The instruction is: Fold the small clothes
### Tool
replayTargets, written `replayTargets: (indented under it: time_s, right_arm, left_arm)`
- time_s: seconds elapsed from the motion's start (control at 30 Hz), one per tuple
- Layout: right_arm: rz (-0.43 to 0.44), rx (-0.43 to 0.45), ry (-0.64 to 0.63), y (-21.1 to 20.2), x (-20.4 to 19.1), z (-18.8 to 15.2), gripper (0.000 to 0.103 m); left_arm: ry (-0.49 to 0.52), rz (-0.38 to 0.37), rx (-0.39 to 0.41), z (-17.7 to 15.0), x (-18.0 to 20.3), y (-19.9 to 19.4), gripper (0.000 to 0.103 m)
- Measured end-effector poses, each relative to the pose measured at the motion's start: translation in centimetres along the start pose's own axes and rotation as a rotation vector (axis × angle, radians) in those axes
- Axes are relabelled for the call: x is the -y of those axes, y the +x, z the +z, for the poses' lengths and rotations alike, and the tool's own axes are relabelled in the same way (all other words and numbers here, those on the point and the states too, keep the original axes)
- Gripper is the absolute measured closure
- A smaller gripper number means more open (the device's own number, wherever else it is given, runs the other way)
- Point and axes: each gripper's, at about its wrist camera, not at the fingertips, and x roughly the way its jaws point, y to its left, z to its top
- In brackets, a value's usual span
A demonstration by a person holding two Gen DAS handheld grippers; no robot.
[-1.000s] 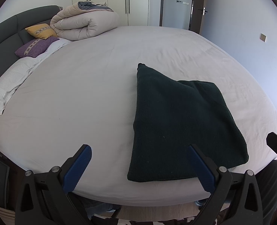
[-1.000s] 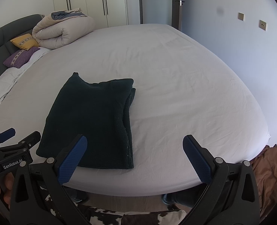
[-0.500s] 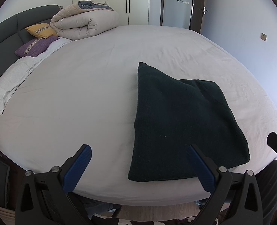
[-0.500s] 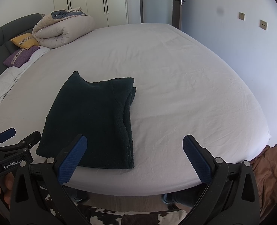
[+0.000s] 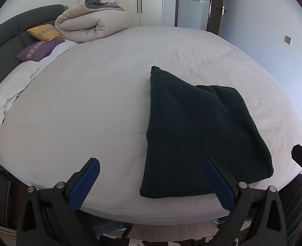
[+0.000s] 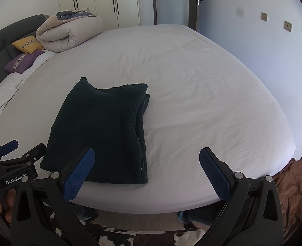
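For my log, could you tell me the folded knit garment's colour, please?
Very dark green, near black; the folded knit garment shows best in the left wrist view.

We see a dark green garment (image 5: 200,139) of thick, nubby knit cloth, matt and fuzzy, with a looser stitch showing along its folded edge. It lies on a bed sheet (image 5: 93,106) of smooth, pale woven cloth, finely creased. Our left gripper (image 5: 153,182) and right gripper (image 6: 146,174) have matt black plastic arms with small shiny metal screws; the finger pads (image 6: 78,174) are blue, rubbery and cross-hatched. The rolled duvet (image 5: 91,27) looks soft and puffy, the two cushions (image 5: 38,49) coarsely woven, the headboard (image 5: 5,32) matt dark upholstery. The wardrobe doors (image 6: 126,2) are smooth and faintly satin.
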Motion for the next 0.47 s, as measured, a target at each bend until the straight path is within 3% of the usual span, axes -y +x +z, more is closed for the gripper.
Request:
replayTargets:
  time_s: [0.47]
  right_arm:
    - [0.005, -0.012, 0.004, 0.49, -0.18, -0.1, 0.0]
  left_arm:
    - [0.005, 0.013, 0.002, -0.05, 0.04, 0.08, 0.0]
